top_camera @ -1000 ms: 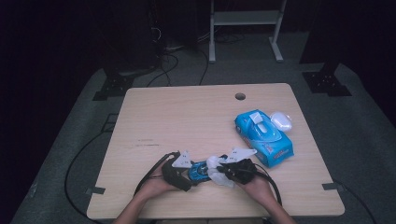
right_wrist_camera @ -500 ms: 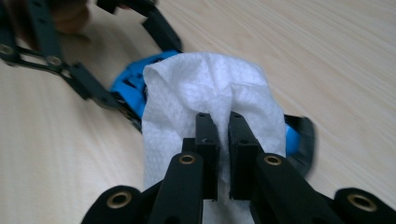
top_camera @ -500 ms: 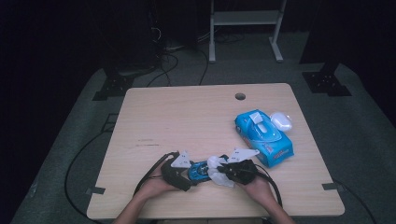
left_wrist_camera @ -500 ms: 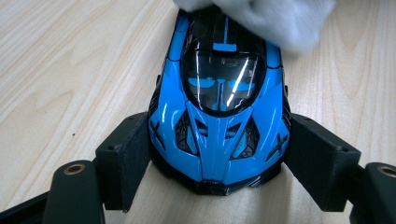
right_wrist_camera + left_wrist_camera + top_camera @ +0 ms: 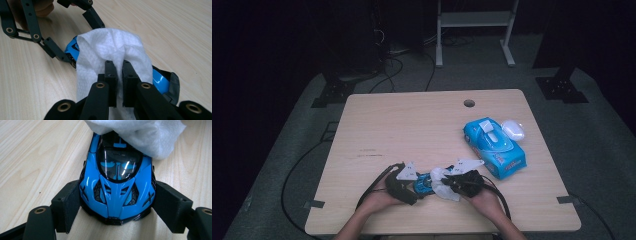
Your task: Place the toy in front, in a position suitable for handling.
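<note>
Two hand-held grippers near counter's front edge: left hand-held gripper (image 5: 116,205) clamps blue toy car (image 5: 116,187); right hand-held gripper (image 5: 119,75) pinches white wipe (image 5: 110,47). I'd wipe gently, keeping car steady.

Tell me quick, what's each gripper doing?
Left gripper: closed on the blue toy car.
Right gripper: closed on the white wipe.

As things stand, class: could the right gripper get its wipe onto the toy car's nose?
Probably not yet. The left gripper clamps the toy car by its nose, jaws on both flanks, while the right gripper holds the wipe over the car's rear.
</note>
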Motion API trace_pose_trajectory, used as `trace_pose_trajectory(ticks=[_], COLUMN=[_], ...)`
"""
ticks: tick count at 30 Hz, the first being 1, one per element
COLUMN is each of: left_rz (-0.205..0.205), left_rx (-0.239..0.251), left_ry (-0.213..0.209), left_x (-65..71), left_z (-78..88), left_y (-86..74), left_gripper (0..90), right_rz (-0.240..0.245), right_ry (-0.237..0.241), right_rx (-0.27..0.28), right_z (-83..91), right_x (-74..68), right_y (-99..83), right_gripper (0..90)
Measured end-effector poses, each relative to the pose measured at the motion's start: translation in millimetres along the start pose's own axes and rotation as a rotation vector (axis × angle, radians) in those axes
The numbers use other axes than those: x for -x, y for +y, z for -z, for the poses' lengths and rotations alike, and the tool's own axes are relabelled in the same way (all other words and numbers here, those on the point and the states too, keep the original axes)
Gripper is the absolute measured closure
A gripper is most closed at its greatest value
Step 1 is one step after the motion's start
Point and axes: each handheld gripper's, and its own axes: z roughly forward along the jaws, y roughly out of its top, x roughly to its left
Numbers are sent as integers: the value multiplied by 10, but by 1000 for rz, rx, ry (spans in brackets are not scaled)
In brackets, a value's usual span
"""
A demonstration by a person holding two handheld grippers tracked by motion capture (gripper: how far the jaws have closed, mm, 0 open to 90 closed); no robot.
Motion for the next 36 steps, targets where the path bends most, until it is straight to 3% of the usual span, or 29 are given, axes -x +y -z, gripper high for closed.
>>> trace_pose_trajectory(ticks=[3, 5, 7, 9, 11, 12, 17, 19, 21, 23, 25, 27, 28, 30, 31, 32, 36], left_rz=[0, -3, -3, -3, 1, 2, 17, 10, 9, 14, 17, 16, 16, 16, 17, 18, 13], left_rx=[0, -5, -9, -8, -4, -3, -2, -7, -12, -5, -1, 0, -2, -3, -1, 0, -5], left_ry=[0, 7, 13, 14, 10, 11, 11, 21, 27, 25, 24, 24, 24, 26, 26, 25, 26], left_x=[1, 12, 22, 22, 15, 18, 17, 31, 44, 40, 39, 39, 40, 45, 46, 45, 46], left_z=[-7, -16, -21, -20, -13, -13, -22, -35, -39, -39, -36, -39, -43, -43, -44, -46, -50], left_y=[9, 26, 36, 33, 22, 20, 41, 56, 66, 60, 50, 52, 57, 58, 57, 57, 62], left_gripper=[255, 255, 255, 255, 255, 256, 257, 258, 257, 257, 258, 258, 258, 258, 258, 258, 258], right_rz=[-24, -65, -46, -43, 10, 10, -70, -70, -66, -30, -7, -16, -41, -15, -26, -55, -60], right_ry=[-63, -58, -75, -21, -27, -20, -77, -89, -37, -18, -10, -27, -51, -124, -126, -105, -51], right_rx=[-20, -13, -8, 35, 30, 20, -2, 3, 21, 43, 30, 24, 26, 0, -7, -9, -23], right_z=[44, 66, 37, -20, -52, -49, 61, 58, 1, -58, -77, -68, -19, 26, 41, 35, -118], right_x=[120, 168, 102, 19, -40, -28, 197, 178, 96, -14, -7, 42, 156, 219, 263, 305, 302], right_y=[-47, -67, -49, -23, 25, 35, -51, -50, -27, 17, 59, 56, 28, 18, 12, 7, 95], right_gripper=[847, 847, 845, 844, 844, 845, 848, 847, 846, 845, 845, 848, 846, 846, 846, 846, 845])
